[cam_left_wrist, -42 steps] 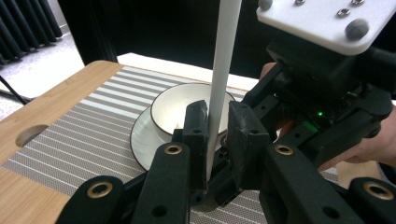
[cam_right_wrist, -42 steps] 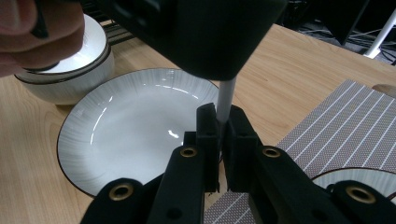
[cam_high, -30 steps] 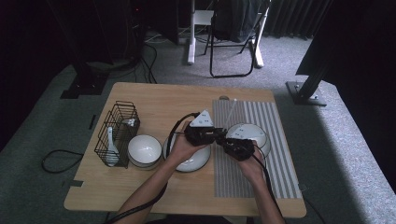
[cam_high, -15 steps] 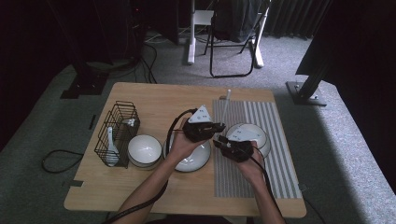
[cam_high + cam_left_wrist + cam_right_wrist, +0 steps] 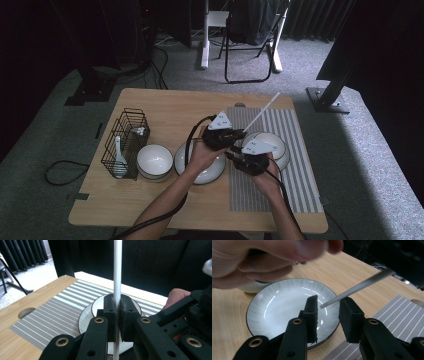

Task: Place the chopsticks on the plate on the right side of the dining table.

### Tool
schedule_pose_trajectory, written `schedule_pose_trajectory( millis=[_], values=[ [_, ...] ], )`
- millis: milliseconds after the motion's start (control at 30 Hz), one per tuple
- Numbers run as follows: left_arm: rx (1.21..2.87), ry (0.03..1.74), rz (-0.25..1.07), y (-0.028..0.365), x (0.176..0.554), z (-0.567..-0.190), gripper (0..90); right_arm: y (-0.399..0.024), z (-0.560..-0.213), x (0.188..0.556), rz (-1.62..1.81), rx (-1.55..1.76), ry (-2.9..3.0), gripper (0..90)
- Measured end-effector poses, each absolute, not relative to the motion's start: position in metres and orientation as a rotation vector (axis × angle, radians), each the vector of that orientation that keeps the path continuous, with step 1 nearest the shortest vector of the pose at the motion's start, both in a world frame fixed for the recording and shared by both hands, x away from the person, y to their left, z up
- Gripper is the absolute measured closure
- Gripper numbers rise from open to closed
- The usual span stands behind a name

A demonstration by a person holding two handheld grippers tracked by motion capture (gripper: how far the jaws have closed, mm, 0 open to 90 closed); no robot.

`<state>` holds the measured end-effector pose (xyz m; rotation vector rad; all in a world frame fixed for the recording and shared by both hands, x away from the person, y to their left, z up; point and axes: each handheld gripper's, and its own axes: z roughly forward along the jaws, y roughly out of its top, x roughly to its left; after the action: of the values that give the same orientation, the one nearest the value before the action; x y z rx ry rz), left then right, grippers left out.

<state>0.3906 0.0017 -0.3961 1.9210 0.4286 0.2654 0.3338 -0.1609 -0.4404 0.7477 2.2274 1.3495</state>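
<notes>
The long white chopstick-like rod is pinched tight between the pads of the left gripper, which holds it slanting up and away over the grey-and-white striped placemat. The right gripper has just been opening: its jaws now stand apart with the rod's lower tip in the gap between them, free of both pads, above the wide pale-grey ceramic plate with a dark rim. By the look of it this is a hand-over step, the rod passing from the right gripper to the left. The next move probably calls for the right gripper to draw back clear of the tip without knocking it, while the left keeps its pinch firm and carries the rod to wherever it belongs, perhaps the black wire basket at the table's left.
</notes>
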Motion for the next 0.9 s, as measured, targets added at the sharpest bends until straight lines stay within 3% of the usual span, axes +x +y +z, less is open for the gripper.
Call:
schedule_pose_trajectory(
  millis=[900],
  values=[
    [1.919,0.416,0.315,0.0084,0.3987,-0.3896,86.0,-0.1641,-0.4484,0.3242,1.281,0.709,2.260,61.7]
  ],
)
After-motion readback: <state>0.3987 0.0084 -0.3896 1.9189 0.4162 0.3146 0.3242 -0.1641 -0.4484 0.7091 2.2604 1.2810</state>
